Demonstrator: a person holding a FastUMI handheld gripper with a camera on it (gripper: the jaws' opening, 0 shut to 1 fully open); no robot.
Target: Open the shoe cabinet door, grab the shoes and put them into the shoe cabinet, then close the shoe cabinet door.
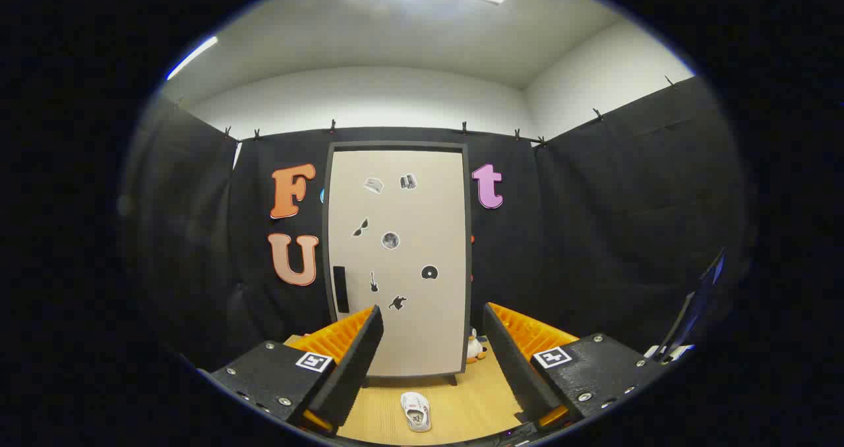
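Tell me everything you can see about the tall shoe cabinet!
The shoe cabinet is a tall, upright box with a dark frame and a smooth beige door, which is closed. Small black-and-white stickers dot the door, and a dark vertical handle sits near its left edge. It stands on short dark feet on the wooden floor, against the black cloth wall. The open gripper is apart from it; nothing touches the door.

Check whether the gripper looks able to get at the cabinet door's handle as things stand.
Probably yes. The gripper is open, its fingers spread and holding nothing, and the dark handle on the closed shoe cabinet door lies ahead with nothing across the way. The shoe lies low on the floor, between the fingers.
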